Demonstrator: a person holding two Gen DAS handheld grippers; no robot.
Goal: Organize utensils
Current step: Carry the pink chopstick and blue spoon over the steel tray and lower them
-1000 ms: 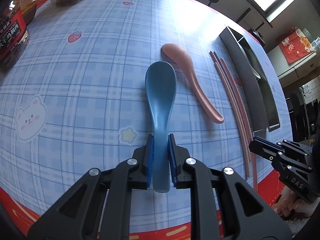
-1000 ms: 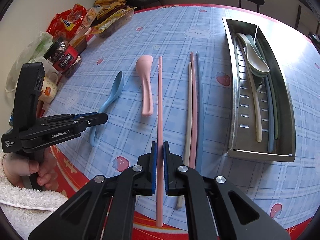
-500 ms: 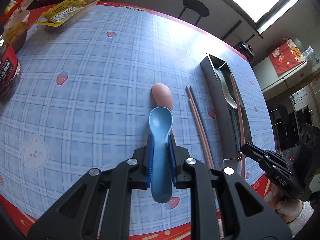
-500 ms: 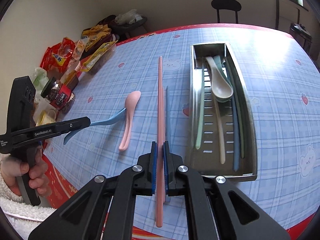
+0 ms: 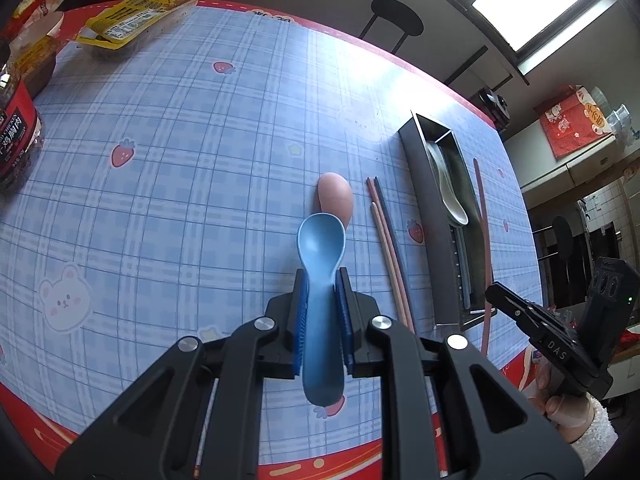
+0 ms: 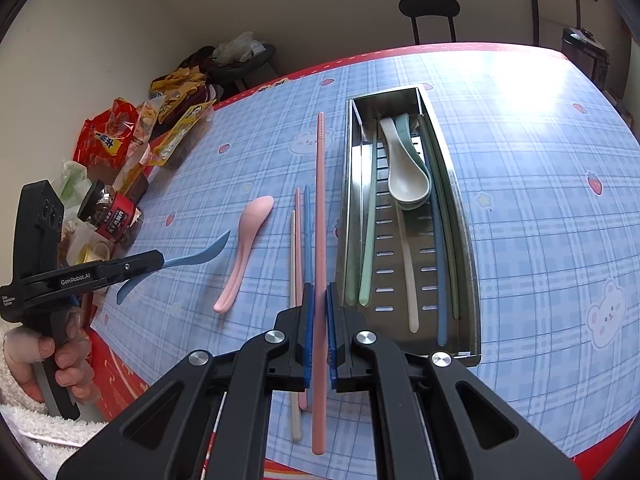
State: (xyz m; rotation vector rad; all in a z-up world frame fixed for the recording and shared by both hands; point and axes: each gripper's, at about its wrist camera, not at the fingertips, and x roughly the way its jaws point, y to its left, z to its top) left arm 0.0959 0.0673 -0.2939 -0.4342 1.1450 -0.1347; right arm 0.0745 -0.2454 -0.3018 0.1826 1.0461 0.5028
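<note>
My left gripper [image 5: 320,316] is shut on a blue spoon [image 5: 321,264], held above the table with its bowl pointing away. The same left gripper [image 6: 160,260] and blue spoon [image 6: 200,258] show at the left of the right wrist view. My right gripper [image 6: 319,332] is shut on a long pink chopstick [image 6: 320,208], raised beside the metal utensil tray [image 6: 460,200]. A pink spoon [image 6: 248,236] and three loose chopsticks [image 6: 300,240] lie on the cloth. The tray holds a white spoon [image 6: 404,176], a green spoon and several chopsticks.
Snack packets [image 6: 120,136] and a red-labelled jar [image 6: 110,216] crowd the table's far left edge. A black stool [image 6: 430,10] stands behind the table. The blue plaid cloth [image 6: 540,208] stretches right of the tray. A person's hand [image 6: 60,364] grips the left tool.
Both grippers rose from the table with their utensils. The right gripper carried the pink chopstick rightward, nearer the tray, and rolled a little. The blue spoon left the cloth.
</note>
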